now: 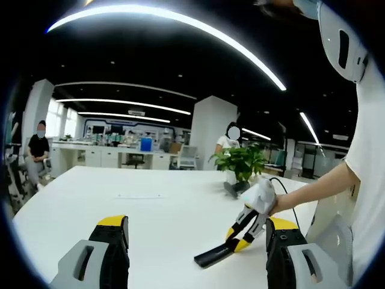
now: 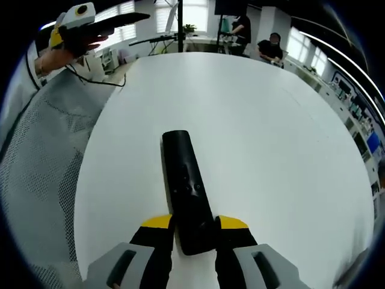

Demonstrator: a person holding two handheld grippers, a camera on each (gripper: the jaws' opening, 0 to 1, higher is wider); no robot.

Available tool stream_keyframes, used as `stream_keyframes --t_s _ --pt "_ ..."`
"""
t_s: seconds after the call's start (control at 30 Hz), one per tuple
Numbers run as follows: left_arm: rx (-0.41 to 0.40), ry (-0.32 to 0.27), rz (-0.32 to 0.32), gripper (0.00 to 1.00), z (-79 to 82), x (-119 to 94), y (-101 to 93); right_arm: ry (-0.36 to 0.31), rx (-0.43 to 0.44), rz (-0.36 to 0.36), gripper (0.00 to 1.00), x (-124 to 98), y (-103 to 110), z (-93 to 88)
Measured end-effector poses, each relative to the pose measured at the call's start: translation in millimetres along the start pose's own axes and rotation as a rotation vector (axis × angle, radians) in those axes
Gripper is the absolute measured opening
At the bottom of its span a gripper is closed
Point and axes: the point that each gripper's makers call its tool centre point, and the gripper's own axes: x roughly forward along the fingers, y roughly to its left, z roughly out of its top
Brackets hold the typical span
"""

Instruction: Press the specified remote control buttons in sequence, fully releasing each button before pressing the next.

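In the right gripper view, the right gripper (image 2: 194, 232) clamps its yellow-tipped jaws on the near end of the black remote control (image 2: 186, 186), which lies flat on the white table (image 2: 271, 138) and points away along the jaws. In the left gripper view, the left gripper (image 1: 195, 232) holds its jaws wide apart above the table with nothing between them. Beyond it the remote rests near the table's edge, with the right gripper on it. A potted plant (image 1: 242, 162) stands farther back.
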Motion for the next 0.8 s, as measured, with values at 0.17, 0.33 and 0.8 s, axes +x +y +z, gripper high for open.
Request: stream_keyframes --t_s 0.17,0.33,0.8 --pt "-0.031 -0.032 -0.029 0.99 4.0 -2.9 -3.3 -0.003 0.003 0.002 0.25 0.9 -16.8 1.1" --pt "-0.045 -0.049 -0.014 0.99 2.9 -5.9 3.1 0.000 0.028 -0.013 0.25 1.8 -33.2 1.8" --pt "-0.035 -0.047 -0.014 0.99 0.8 -7.4 2.3 -0.040 0.083 -0.102 0.25 4.1 -71.4 12.4"
